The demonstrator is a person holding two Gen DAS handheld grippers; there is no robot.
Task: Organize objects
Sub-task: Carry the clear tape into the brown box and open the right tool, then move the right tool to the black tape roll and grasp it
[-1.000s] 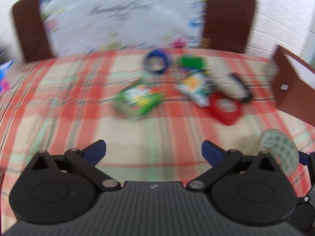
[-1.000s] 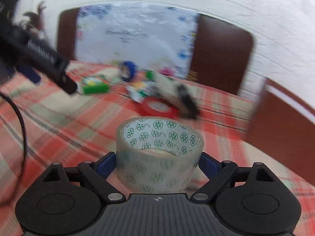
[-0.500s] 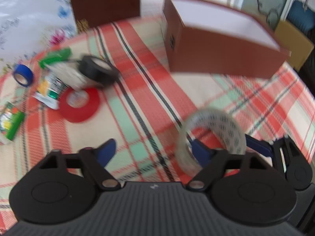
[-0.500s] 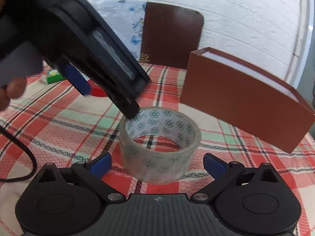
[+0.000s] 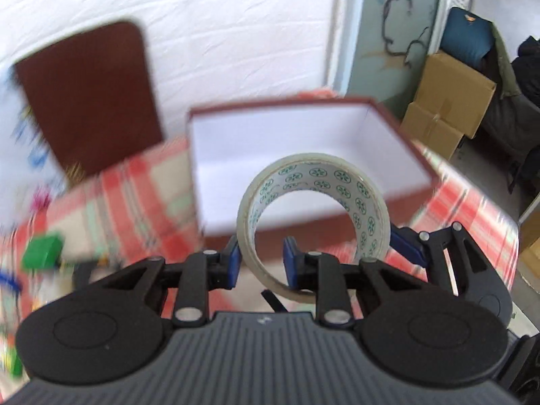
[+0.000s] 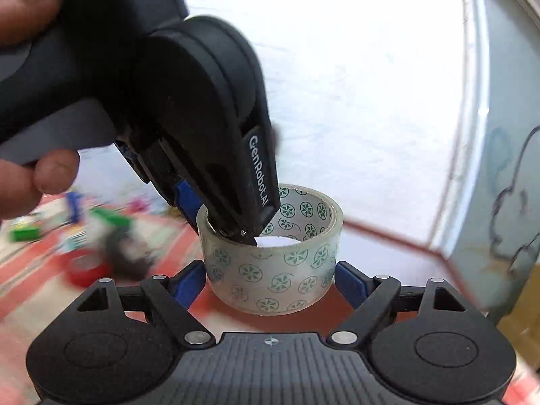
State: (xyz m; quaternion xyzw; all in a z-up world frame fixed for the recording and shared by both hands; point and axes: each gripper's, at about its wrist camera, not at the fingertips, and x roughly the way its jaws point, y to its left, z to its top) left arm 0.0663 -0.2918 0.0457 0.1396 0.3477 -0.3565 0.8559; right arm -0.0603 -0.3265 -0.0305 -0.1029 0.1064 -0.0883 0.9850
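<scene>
A lived-in room of a home: a checked cloth (image 5: 141,189) covers the worktop, a brown chair (image 5: 87,101) stands against a white brick wall (image 5: 236,33), and cardboard boxes (image 5: 445,108) and clothes (image 5: 519,77) pile in the corner.

Legible text: one item. "GenRobot.AI", white lettering running lengthwise on the black plastic finger of the left gripper (image 6: 233,226), right wrist view, at about 11 o'clock from the clear tape roll with green rosette print (image 6: 273,266). The rosettes carry no readable lettering.
</scene>
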